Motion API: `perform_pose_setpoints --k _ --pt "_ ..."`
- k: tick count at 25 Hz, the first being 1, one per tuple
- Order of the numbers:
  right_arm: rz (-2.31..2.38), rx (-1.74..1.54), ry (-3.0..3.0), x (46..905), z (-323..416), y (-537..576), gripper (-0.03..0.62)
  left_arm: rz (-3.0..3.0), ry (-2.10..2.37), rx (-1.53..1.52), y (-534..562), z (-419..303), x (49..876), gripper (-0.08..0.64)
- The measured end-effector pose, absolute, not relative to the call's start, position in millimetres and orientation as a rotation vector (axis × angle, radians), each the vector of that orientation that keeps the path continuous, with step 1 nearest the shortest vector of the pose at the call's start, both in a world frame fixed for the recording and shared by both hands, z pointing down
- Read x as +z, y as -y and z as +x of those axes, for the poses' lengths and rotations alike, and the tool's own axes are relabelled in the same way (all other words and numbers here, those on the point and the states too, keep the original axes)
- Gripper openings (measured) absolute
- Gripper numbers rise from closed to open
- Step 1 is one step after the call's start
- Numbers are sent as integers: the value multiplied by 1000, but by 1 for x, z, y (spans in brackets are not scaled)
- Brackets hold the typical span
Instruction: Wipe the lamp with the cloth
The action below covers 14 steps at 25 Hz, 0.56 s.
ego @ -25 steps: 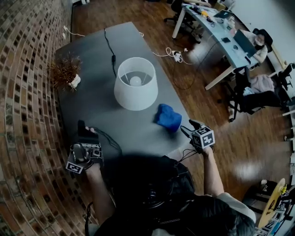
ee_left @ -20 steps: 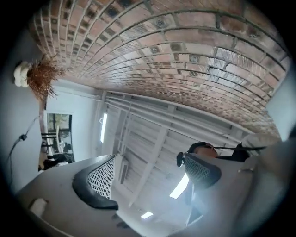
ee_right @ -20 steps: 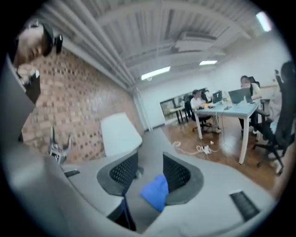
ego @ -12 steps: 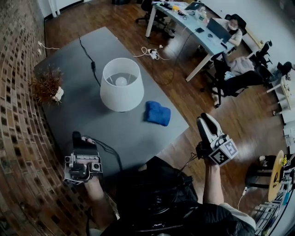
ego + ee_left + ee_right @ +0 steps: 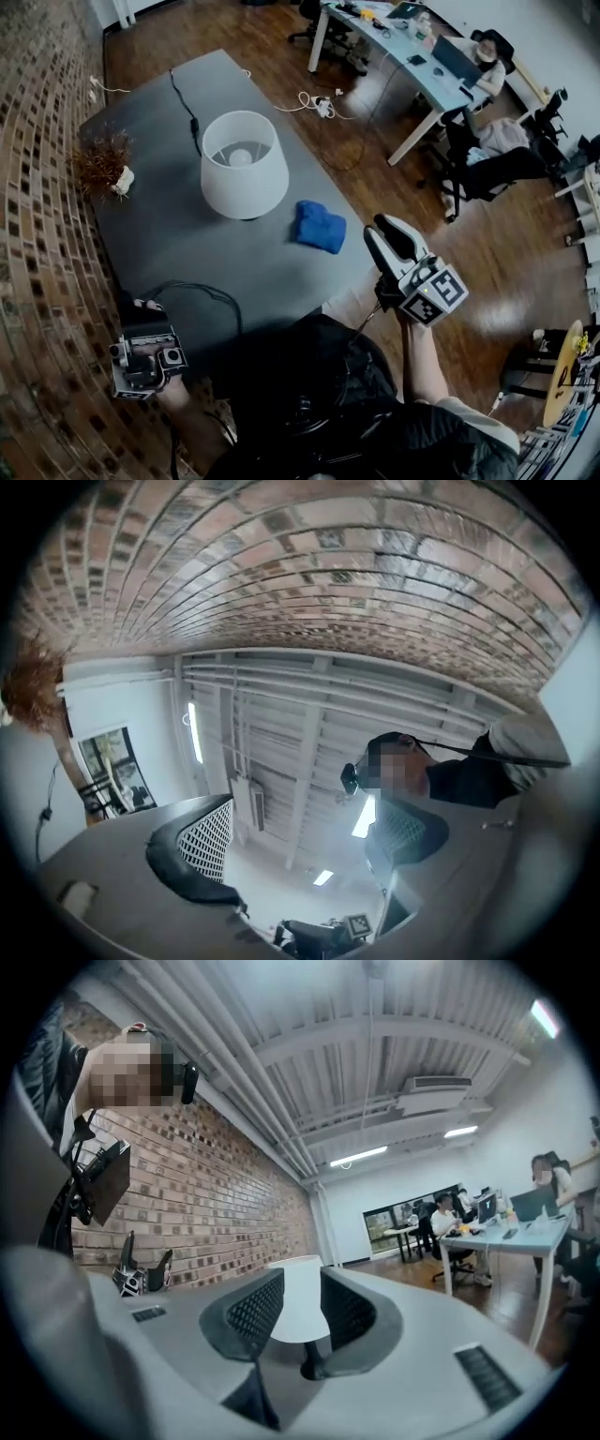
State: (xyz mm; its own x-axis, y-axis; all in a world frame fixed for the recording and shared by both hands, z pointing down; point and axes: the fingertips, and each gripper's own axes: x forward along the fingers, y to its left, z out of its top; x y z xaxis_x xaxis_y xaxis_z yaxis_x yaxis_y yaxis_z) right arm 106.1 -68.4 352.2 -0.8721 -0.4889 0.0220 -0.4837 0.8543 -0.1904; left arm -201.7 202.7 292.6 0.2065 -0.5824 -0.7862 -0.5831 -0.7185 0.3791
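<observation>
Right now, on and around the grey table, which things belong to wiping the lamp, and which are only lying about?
For the job:
- lamp
- blue cloth, lying on the table beside the lamp, apart from it

Just lying about:
- dried plant by the brick wall
- power strip on the floor

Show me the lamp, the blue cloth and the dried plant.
lamp (image 5: 246, 183): head view, side of the white shade.
blue cloth (image 5: 319, 227): head view, middle of the crumpled heap.
dried plant (image 5: 98, 159): head view, its brown sprigs.
</observation>
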Motion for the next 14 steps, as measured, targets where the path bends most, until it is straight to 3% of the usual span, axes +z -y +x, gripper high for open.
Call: perform_pose_setpoints --k 4,10,14 --pt "-591 -328 -3037 359 98 87 137 -2344 -1445 1262 -226 -170 261 457" --pt "-407 -376 -3073 376 115 122 137 -2109 -2040 348 -208 -134 250 435" --pt "-354 -358 -3109 394 119 140 137 -1941 -2212 -1 -191 -126 267 409"
